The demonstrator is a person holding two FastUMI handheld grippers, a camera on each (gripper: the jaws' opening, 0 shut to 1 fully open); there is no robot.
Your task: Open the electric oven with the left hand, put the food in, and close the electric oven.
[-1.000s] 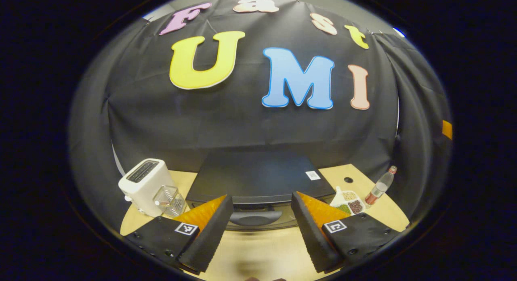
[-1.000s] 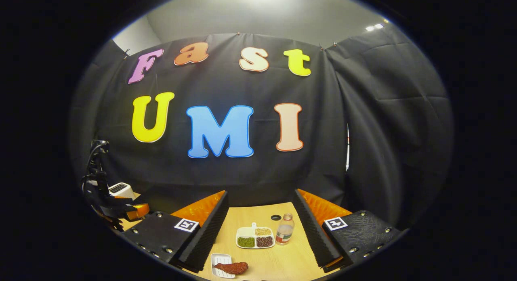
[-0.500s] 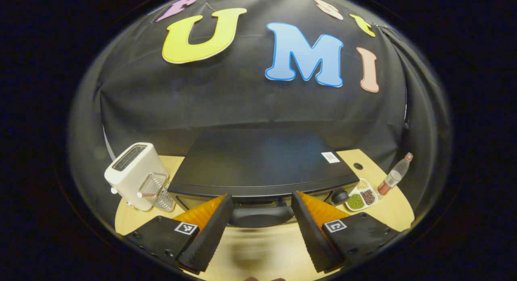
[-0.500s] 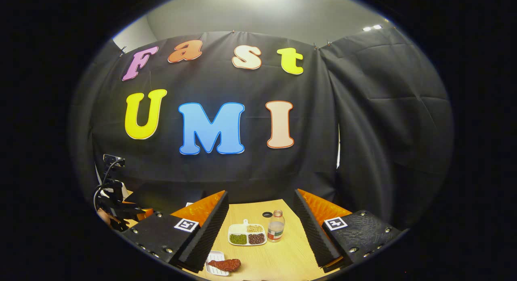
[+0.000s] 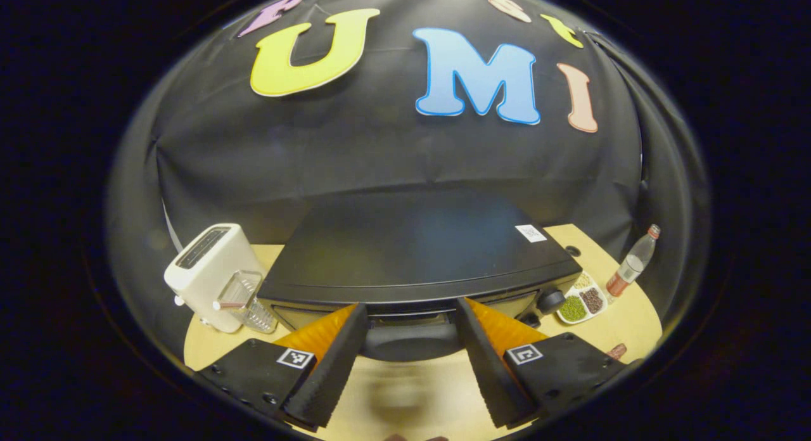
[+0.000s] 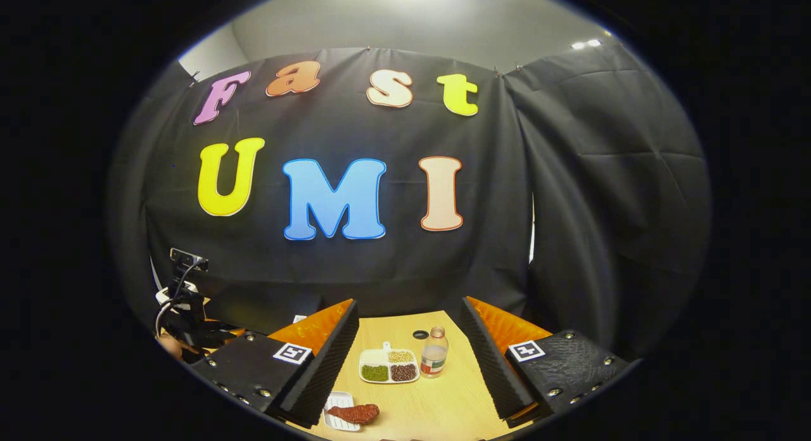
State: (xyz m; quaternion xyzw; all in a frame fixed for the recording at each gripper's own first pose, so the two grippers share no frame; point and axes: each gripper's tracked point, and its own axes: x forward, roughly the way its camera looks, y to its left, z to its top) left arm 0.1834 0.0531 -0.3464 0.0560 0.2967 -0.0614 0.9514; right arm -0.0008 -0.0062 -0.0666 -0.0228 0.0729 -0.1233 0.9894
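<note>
The black electric oven [image 5: 418,251] stands on the wooden table, seen from above and in front in the left gripper view. Its dark handle [image 5: 408,343] lies right between my left gripper's fingers, and the left gripper [image 5: 408,365] is open and close to it. The food, a reddish-brown piece [image 6: 356,414], rests on a small white tray [image 6: 336,404] at the bottom of the right gripper view. My right gripper [image 6: 405,371] hangs open above the table with nothing between its fingers. The other gripper and the hand holding it [image 6: 184,320] appear at the far left.
A white toaster [image 5: 212,273] and a clear glass holder [image 5: 250,298] stand left of the oven. A divided plate of beans [image 5: 580,301] [image 6: 388,367] and a small bottle [image 5: 630,263] [image 6: 434,358] sit to its right. Knobs [image 5: 550,300] are on the oven's right front.
My left gripper has moved forward and tilted down toward the oven, so the oven and its handle look larger and nearer. The right gripper has hardly moved.
</note>
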